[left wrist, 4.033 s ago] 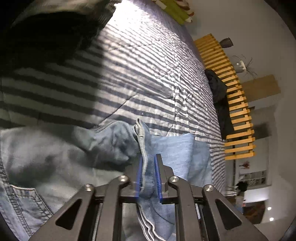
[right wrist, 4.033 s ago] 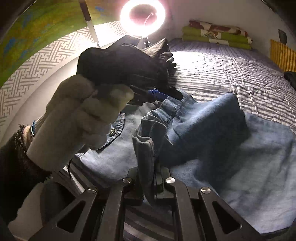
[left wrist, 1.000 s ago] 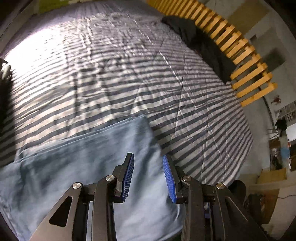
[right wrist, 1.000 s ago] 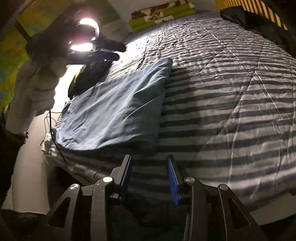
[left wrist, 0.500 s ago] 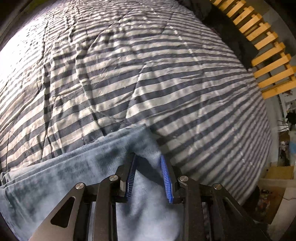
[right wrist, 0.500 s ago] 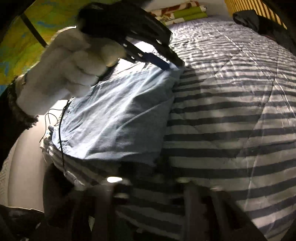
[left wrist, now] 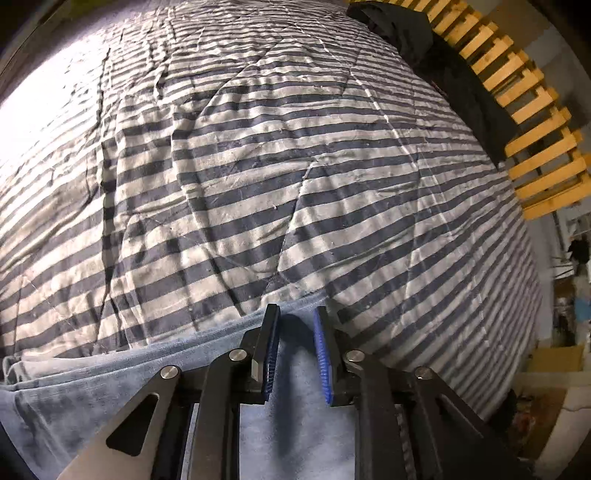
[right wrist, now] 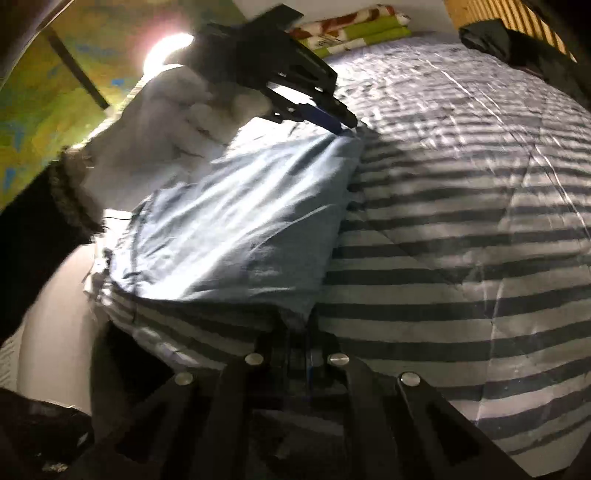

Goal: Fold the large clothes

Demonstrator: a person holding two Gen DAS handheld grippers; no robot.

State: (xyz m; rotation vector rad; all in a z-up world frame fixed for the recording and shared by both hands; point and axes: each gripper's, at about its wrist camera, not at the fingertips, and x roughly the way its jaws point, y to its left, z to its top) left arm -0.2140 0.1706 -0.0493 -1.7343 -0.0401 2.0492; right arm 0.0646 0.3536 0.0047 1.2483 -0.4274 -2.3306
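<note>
A folded blue denim garment (right wrist: 240,221) lies flat at the edge of the striped bed cover (right wrist: 461,240). In the left wrist view my left gripper (left wrist: 295,332) points down on the garment's (left wrist: 110,387) far corner. Its jaws are closing, with cloth between the blue pads (left wrist: 271,350) and a gap still showing. The right wrist view shows that left gripper (right wrist: 340,123) in a white-gloved hand (right wrist: 177,110). My right gripper (right wrist: 306,354) is blurred and dark at the near corner. Its jaws stand together with the corner running down into them.
A black garment (left wrist: 443,66) lies by the yellow slatted rail (left wrist: 535,122) at the bed's far side. Folded green and patterned blankets (right wrist: 354,33) sit at the head end. A bright ring light (right wrist: 166,55) glares behind the hand. The bed edge drops off below the garment.
The denim, held up by both grippers earlier, now lies flat. My left gripper has sunk onto its far corner and narrowed. My right gripper has gone from open to shut at the near corner.
</note>
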